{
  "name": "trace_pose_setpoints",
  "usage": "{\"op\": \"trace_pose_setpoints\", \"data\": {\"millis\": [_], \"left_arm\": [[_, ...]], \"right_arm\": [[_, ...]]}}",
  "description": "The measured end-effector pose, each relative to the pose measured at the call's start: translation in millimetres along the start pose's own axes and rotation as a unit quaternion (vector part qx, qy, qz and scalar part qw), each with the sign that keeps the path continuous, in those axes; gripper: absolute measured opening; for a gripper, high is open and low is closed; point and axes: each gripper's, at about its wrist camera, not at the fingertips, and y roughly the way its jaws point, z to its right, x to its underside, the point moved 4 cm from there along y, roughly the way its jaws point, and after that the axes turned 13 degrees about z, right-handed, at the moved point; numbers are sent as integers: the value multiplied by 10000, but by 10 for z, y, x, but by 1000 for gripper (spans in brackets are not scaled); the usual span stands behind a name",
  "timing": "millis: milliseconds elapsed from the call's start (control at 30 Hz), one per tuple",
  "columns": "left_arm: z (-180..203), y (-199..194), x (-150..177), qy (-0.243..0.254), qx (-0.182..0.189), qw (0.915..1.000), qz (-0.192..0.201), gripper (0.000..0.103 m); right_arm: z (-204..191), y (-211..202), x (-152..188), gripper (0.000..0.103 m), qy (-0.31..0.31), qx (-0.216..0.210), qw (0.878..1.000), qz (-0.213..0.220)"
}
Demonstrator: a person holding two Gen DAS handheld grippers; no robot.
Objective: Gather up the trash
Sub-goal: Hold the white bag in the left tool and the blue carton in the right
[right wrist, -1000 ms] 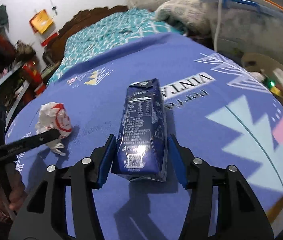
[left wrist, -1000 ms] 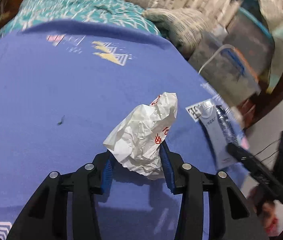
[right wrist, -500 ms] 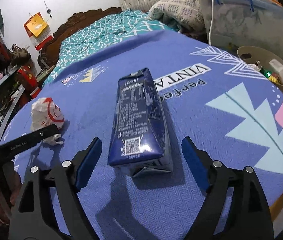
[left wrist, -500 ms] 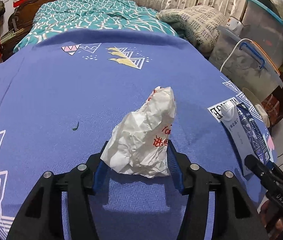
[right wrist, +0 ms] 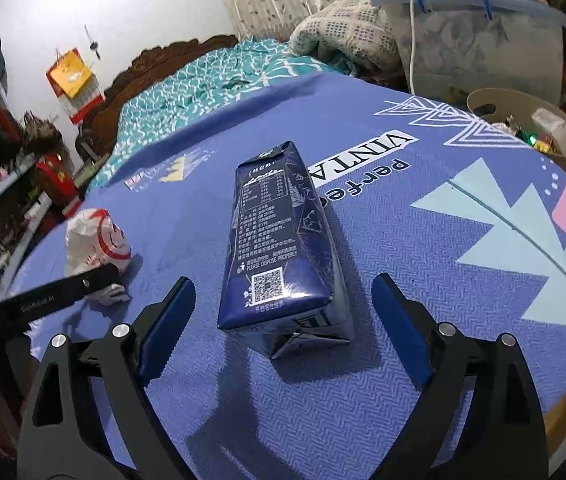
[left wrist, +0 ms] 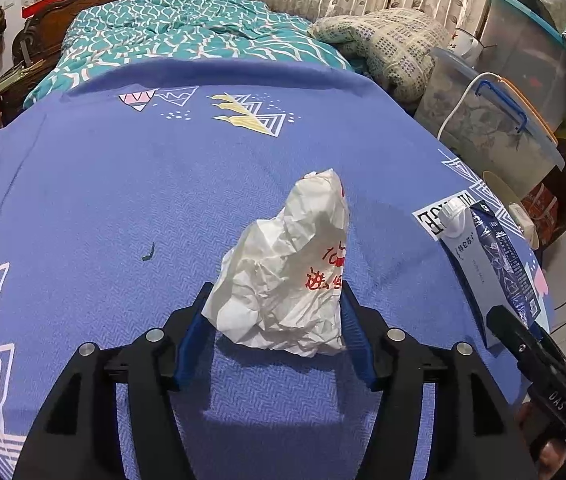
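Crinkling white paper wad (left wrist: 287, 280), boxy carton (right wrist: 279, 248)

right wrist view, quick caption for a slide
Open right gripper straddles a dark blue carton lying on the blue tablecloth.

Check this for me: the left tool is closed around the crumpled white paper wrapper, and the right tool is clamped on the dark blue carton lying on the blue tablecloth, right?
Not quite. The right tool is open: the right wrist view shows clear gaps between its pads and the dark blue carton. The left tool does grip the crumpled white paper wrapper, and the carton lies on the blue tablecloth.
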Motion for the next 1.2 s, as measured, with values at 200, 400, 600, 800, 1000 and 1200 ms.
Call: {"op": "trace_pose_setpoints", "data": {"millis": [200, 400, 600, 800, 1000, 1200], "left_arm": [[4, 10, -4, 18, 69, 10000, -18, 61], [24, 11, 0, 17, 143, 9999, -39, 67], [65, 23, 11, 49, 241, 9997, -81, 76], [70, 25, 18, 15, 323, 9994, -98, 81], [87, 31, 25, 4, 437, 9989, -158, 94], [95, 37, 30, 37, 447, 9989, -164, 94]], "right_arm": [[28, 5, -3, 91, 40, -35, 10000, 24], [-2, 49, -13, 100, -56, -219, 9997, -23], [-24, 62, -5, 100, -165, -166, 9997, -38], [-47, 56, 6, 100, -176, -150, 9997, -37], [-43, 61, 1, 100, -213, -135, 9997, -48], [-45, 59, 2, 100, -218, -131, 9997, -47]]}}
